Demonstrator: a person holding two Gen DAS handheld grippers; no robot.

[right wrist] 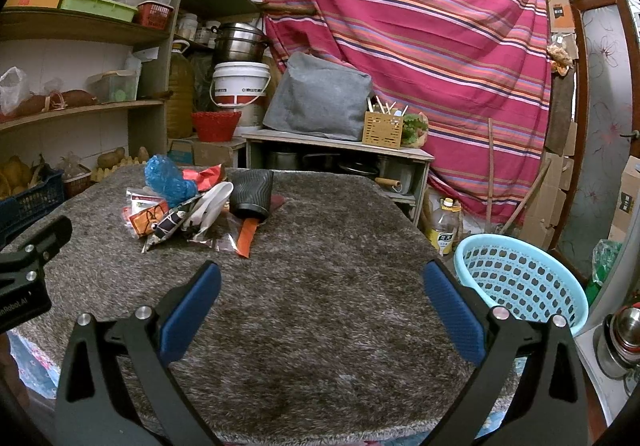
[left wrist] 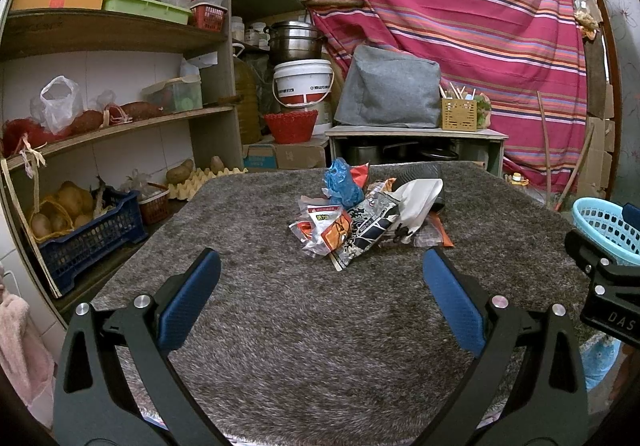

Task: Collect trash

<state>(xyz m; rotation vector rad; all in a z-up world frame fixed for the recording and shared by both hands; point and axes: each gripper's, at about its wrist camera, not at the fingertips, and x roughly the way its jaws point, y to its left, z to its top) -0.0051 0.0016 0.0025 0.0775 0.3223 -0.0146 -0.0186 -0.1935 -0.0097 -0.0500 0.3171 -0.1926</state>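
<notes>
Covering the whole foreground, a shaggy grey rug tops the table, and both grippers hang over its near half with nothing under them. Behind it hangs a red striped cloth, with shelves on the left. A pale blue basket sits off the table's right edge, just beyond the right finger of the right gripper. The trash lies in one loose heap toward the far middle of the rug: a black ribbed cup on its side, a crumpled blue bag, a white wrapper, a black-and-white packet and an orange strip. From the left gripper, the heap lies ahead and between the fingers' lines, well apart from the tips. From the right gripper it lies ahead and to the left, beyond the left finger. Both grippers' blue pads stand spread wide, holding nothing.
</notes>
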